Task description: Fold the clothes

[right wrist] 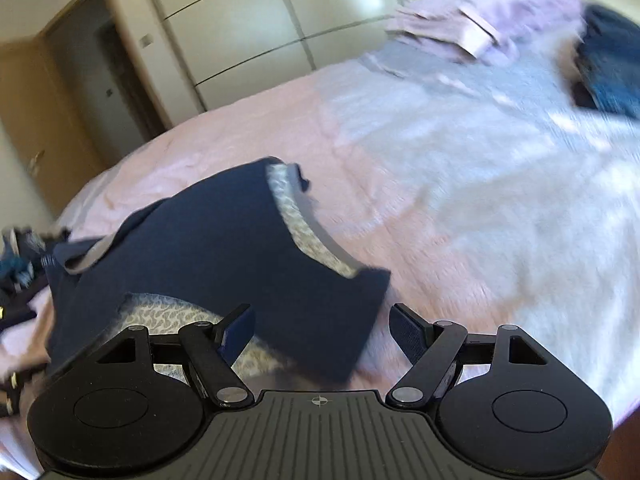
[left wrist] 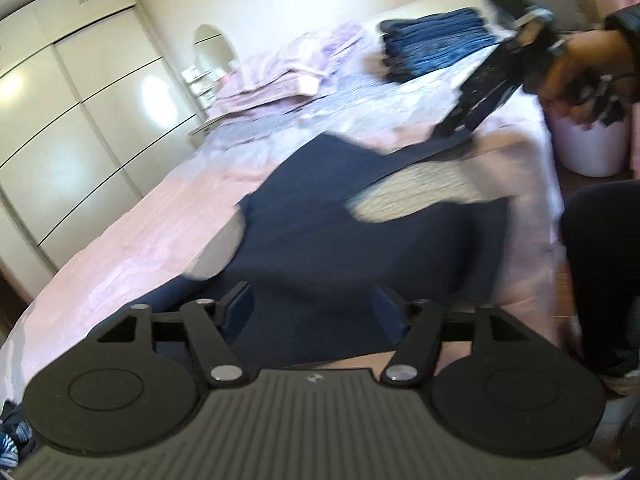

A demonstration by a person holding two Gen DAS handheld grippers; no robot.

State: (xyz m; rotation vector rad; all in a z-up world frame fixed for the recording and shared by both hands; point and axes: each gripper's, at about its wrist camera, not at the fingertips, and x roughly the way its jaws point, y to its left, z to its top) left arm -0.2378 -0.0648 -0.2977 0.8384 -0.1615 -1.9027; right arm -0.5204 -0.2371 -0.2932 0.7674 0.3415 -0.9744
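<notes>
A navy garment [left wrist: 340, 240] with a pale patterned lining lies crumpled on the pink bed cover [left wrist: 140, 248]. In the left wrist view my left gripper [left wrist: 312, 304] hovers low over the garment's near edge. Its jaws stand apart, with navy cloth under and between them but nothing pinched. In the right wrist view my right gripper [right wrist: 322, 320] is wide open. A corner of the garment [right wrist: 240, 264] lies between its fingers, and the pads are clear of it. A hand holds that right gripper [left wrist: 460, 128] at the upper right of the left wrist view, beside a dark strip of the garment.
A stack of folded blue clothes [left wrist: 436, 48] and folded lilac bedding [left wrist: 288, 68] sit at the bed's far end. White wardrobe doors [left wrist: 80, 120] run along the left. A white bin [left wrist: 592, 148] and the person's dark-clad leg [left wrist: 600, 280] are on the right. More clothes [right wrist: 20, 272] lie off the bed's edge.
</notes>
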